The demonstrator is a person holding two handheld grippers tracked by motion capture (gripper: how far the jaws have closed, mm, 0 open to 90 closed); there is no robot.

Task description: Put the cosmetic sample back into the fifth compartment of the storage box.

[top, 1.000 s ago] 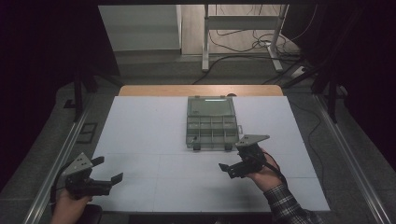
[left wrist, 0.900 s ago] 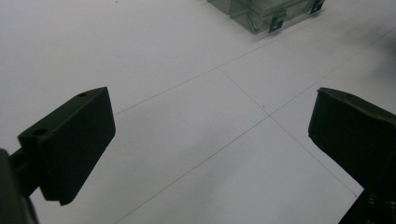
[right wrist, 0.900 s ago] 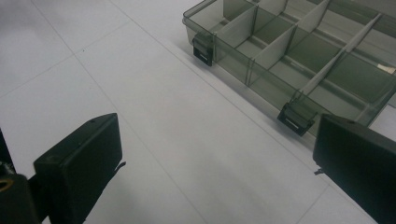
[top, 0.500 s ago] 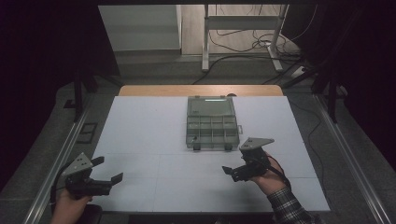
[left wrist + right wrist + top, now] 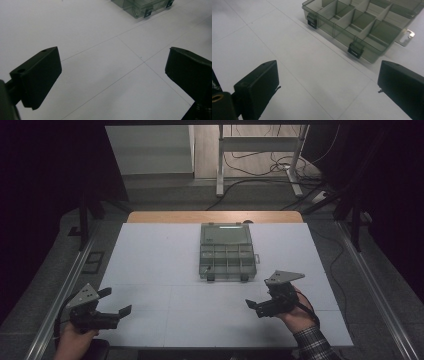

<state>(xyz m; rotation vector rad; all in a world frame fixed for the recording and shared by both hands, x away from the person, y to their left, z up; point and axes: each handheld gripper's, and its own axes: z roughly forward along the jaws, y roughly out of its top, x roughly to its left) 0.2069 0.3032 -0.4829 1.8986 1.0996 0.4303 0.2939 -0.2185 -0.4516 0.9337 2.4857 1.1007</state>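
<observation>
A clear smoky-grey compartment box (image 5: 227, 252) lies open on the white table top (image 5: 160, 255), its lid folded flat toward the far side and its compartments empty. Two black latches sit on its near edge. My right gripper (image 5: 258, 302) hovers open just in front of the box, to its right, with nothing between its jaws. In the right gripper view the box (image 5: 362, 22) lies ahead of the open right gripper (image 5: 329, 85). My left gripper (image 5: 117, 301) is open at the near left corner. In its own view, the left gripper (image 5: 112, 75) faces bare table, with the box's corner (image 5: 142, 7) far off.
Thin seam lines cross the table top (image 5: 130, 47). A wooden strip (image 5: 215, 216) borders the far edge. Metal rails (image 5: 65, 290) run along both sides. Beyond the table are table legs and cables (image 5: 270, 165) on the floor.
My right gripper has drawn back a little from the box, toward the near edge and to the right. The left gripper has stayed in place.
</observation>
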